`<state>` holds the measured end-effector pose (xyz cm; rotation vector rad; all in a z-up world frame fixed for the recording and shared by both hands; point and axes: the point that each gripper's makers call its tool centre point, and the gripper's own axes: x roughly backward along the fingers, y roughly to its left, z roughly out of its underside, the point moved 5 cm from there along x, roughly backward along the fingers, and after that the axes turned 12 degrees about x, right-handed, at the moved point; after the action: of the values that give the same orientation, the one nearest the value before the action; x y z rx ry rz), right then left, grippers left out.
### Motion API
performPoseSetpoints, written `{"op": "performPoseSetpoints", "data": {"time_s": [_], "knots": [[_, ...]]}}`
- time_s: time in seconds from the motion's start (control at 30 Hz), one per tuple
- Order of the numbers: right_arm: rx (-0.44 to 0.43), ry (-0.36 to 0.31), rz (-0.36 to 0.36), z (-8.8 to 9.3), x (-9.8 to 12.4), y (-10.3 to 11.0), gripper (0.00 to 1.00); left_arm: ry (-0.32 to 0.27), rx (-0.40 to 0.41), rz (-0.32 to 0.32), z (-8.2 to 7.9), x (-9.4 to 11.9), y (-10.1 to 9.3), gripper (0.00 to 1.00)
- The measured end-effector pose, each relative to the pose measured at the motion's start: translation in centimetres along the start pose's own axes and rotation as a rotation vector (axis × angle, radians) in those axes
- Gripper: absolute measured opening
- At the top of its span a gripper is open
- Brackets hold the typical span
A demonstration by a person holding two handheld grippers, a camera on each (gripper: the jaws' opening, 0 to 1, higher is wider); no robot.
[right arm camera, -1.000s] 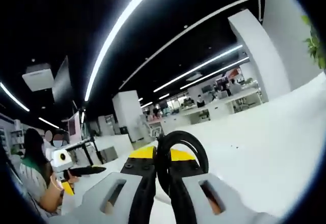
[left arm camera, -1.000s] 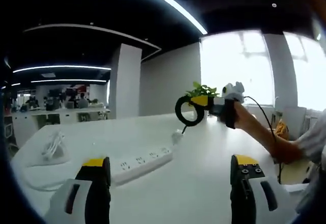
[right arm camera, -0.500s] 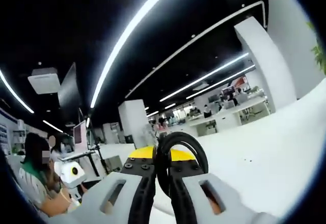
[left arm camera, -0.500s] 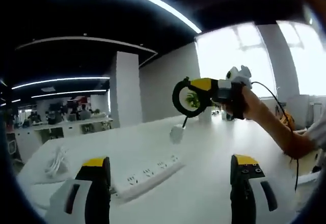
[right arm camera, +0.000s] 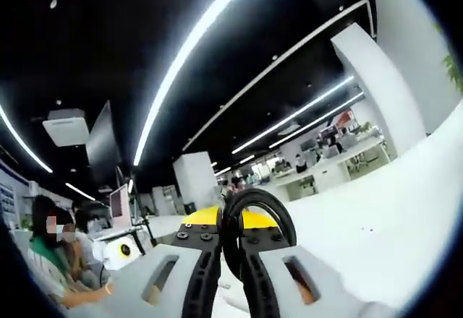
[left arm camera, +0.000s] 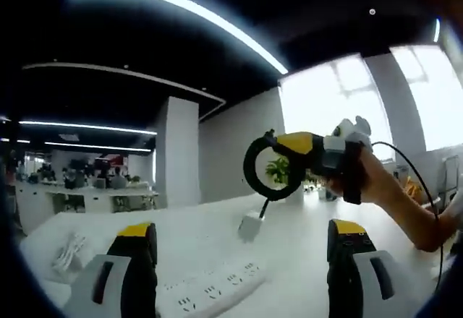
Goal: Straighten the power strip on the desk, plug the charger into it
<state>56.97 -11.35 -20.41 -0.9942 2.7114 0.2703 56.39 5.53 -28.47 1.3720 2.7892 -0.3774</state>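
Desk (left arm camera: 304,253) spreads wide around power strip (left arm camera: 210,289).

An open-plan office: long white desks (left arm camera: 217,238) run beneath a dark ceiling lined with bright strip lights (right arm camera: 195,43), white square columns (left arm camera: 177,152) divide the floor, people sit at distant workstations (left arm camera: 79,188), and a potted plant (left arm camera: 278,168) stands near large windows (left arm camera: 340,108).

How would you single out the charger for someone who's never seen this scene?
Start at the white desk with the long white power strip. Above it, the right gripper grips a looped black cable. The charger is the small white block dangling from it, the one white item hanging in air.
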Motion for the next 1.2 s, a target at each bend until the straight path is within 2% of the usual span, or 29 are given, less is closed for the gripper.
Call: {"op": "performPoseSetpoints", "data": {"time_s": [0.37,0.77,1.07,1.2], "knots": [[-0.014,-0.013,-0.007,0.0,0.1,0.2,0.06,0.074,-0.019,0.001,2.0,-2.5,0.7,0.99],[-0.022,-0.033,-0.006,-0.2,0.6,0.7,0.06,0.101,-0.1,-0.004,3.2,-4.4,0.9,0.99],[-0.034,-0.047,-0.013,-0.3,0.9,1.0,0.06,0.083,-0.112,-0.033,3.3,-5.4,1.5,0.99],[-0.038,-0.055,-0.02,-0.4,1.1,1.3,0.06,0.108,-0.124,-0.03,3.9,-5.9,1.3,0.99]]}}
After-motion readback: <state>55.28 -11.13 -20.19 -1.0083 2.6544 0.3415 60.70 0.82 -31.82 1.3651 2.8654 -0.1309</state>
